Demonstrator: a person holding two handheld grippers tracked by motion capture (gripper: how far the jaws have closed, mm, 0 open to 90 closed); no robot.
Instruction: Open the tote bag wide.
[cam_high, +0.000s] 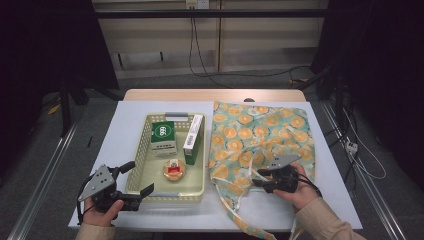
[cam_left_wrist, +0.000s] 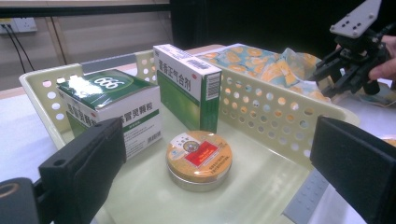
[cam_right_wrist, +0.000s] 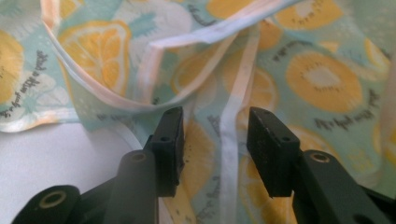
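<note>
Right gripper (cam_high: 263, 178) hovers part-open astride the lemon-print bag's (cam_high: 260, 135) pale strap (cam_right_wrist: 229, 140), which runs near-to-far between its jaws, right of the basket (cam_high: 145, 172); left gripper (cam_high: 134, 176) open, idle.

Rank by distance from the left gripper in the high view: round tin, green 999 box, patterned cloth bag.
From the left gripper, high view:
1. Round tin, near end of the basket, closest.
2. Green 999 box, farther back in the basket.
3. Patterned cloth bag, beside the basket, on the right.
</note>
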